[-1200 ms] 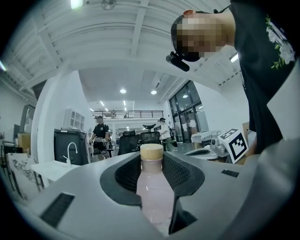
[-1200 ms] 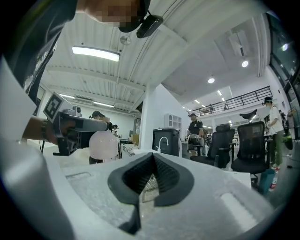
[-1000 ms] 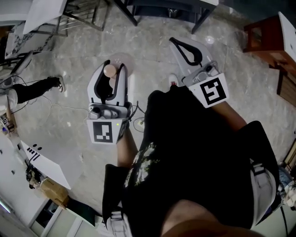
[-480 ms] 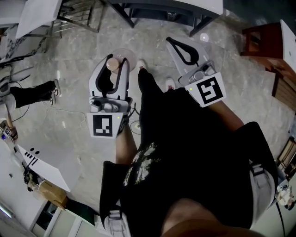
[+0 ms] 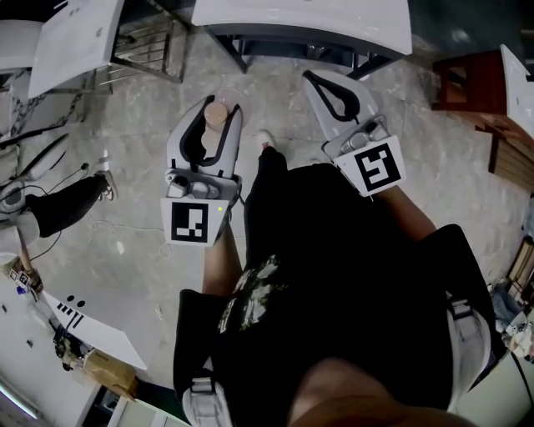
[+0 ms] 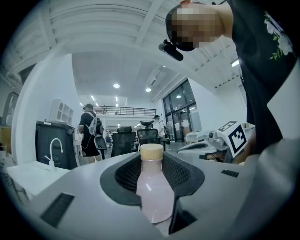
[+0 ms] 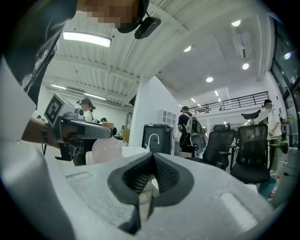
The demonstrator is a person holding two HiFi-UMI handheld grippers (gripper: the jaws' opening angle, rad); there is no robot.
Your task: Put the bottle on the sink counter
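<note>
Where the head view looks steeply down, the floor point(image 5: 133, 217) fills most of the frame, a pale grey stone with cloudy marbled veining. Along the upper edge runs a smooth white worktop point(image 5: 300, 21) with a rounded front edge on dark legs. In the left gripper view another flat white worktop point(image 6: 28, 174) sits at the lower left and carries a thin curved faucet point(image 6: 56, 146); whether the two are the same worktop cannot be told. The person's black shirt point(image 5: 334, 275), soft cloth with a pale print, covers the lower middle of the head view.

The left hand-held gripper point(image 5: 215, 108), a grey matte shell with black ribbed pads, sits left of centre in the head view and is clamped on the bottle point(image 6: 152, 190), which stands upright between its pads, above the floor and short of the worktop at the upper edge. The right hand-held gripper point(image 5: 312, 77), right of centre, has its jaws pressed together with nothing between them; its own view shows the ribbed pads meeting in a narrow seam. Each carries a cube point(image 5: 194, 222) with a black-and-white square marker.

The bottle has a smooth, pale pink, rounded body narrowing at the shoulder, topped by a short cream cylindrical cap point(image 6: 152, 151).
</note>
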